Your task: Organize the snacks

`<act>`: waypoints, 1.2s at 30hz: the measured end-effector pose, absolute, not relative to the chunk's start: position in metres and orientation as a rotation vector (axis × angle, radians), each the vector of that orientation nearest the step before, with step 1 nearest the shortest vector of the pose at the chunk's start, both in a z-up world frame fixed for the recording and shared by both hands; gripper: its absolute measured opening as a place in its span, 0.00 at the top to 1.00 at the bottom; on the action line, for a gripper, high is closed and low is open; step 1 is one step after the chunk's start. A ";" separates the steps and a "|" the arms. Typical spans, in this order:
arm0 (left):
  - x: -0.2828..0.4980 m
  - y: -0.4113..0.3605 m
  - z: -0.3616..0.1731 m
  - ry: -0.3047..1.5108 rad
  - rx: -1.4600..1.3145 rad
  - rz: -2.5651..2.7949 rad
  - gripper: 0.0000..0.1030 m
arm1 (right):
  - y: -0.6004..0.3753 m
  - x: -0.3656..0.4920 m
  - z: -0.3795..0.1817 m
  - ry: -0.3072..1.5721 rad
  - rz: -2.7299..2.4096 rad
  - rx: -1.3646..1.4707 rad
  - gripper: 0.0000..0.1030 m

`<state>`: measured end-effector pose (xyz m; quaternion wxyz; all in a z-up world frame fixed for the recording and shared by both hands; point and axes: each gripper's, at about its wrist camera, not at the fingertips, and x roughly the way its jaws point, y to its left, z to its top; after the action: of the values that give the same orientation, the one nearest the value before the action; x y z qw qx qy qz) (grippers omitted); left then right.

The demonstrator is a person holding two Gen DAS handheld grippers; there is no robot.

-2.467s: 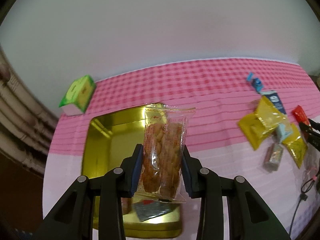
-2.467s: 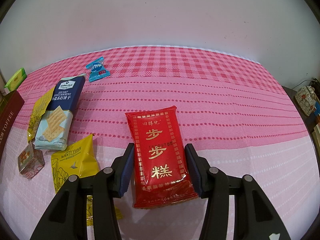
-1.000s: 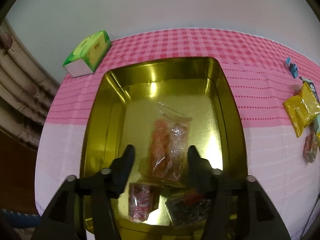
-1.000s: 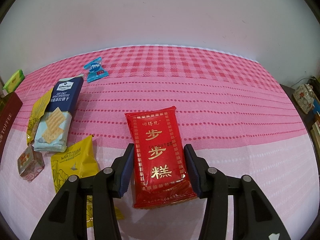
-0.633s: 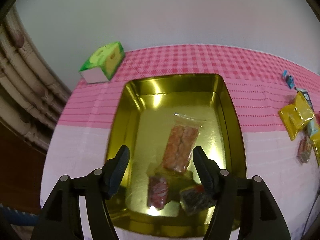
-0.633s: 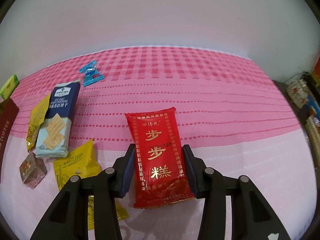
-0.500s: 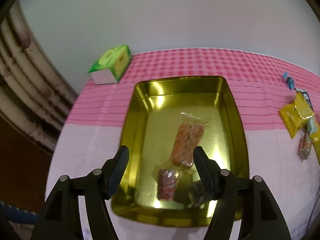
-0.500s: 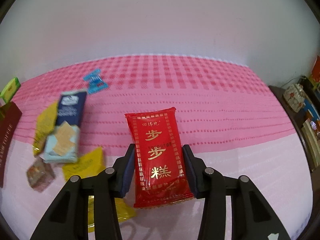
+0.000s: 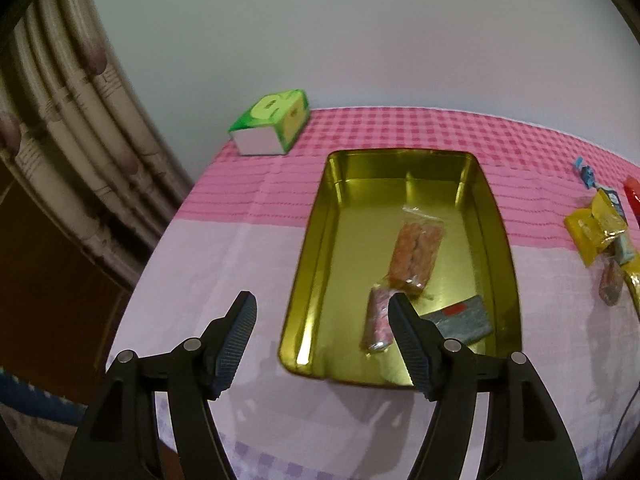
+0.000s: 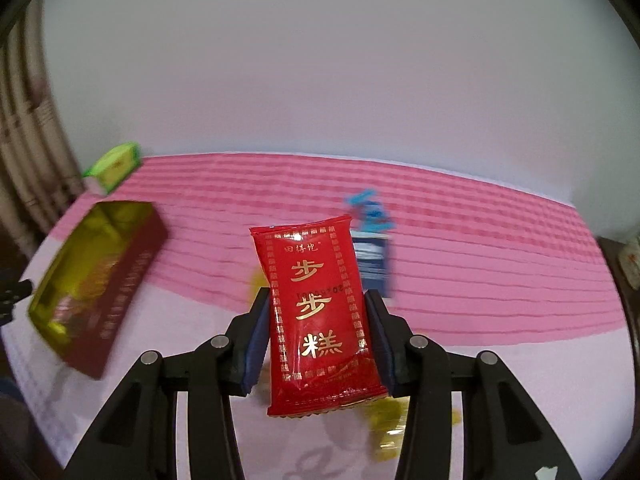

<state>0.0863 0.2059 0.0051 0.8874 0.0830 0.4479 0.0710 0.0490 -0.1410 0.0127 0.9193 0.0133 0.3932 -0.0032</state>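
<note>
Tablecloth (image 9: 248, 264): pink check at the far side, pink stripes across the middle, pale lilac-white near the front.
Tin (image 9: 316, 240): shiny gold inside; dark red outside with gold lettering.
Red packet (image 10: 320, 312): bright red, gold characters and a gold border pattern.
Clear packet (image 9: 416, 252): see-through wrap over orange-brown twists.
Tissue box (image 9: 272, 122): green and yellow, white end.
Small packs in tin: one pink and white (image 9: 378, 320), one grey-blue with a red patch (image 9: 464, 320).
Loose snacks: yellow pouches (image 9: 588, 228); a blue wrapper (image 10: 370, 212), blurred, perhaps a sweet.
</note>
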 end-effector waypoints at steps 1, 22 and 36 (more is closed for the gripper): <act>0.084 0.208 0.005 0.930 0.169 0.154 0.33 | -0.129 0.049 0.014 0.807 0.017 0.022 0.59; 0.081 0.258 0.012 0.923 0.038 0.216 0.28 | 0.052 0.064 0.005 0.865 0.306 -0.140 0.59; 0.081 0.295 0.014 0.933 -0.032 0.282 0.20 | 0.109 0.079 -0.016 0.910 0.372 -0.239 0.59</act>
<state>0.0805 0.2947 0.0142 0.8834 -0.0152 0.4484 0.1354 0.0791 0.1090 -0.0163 0.8749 -0.1143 0.4357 0.1780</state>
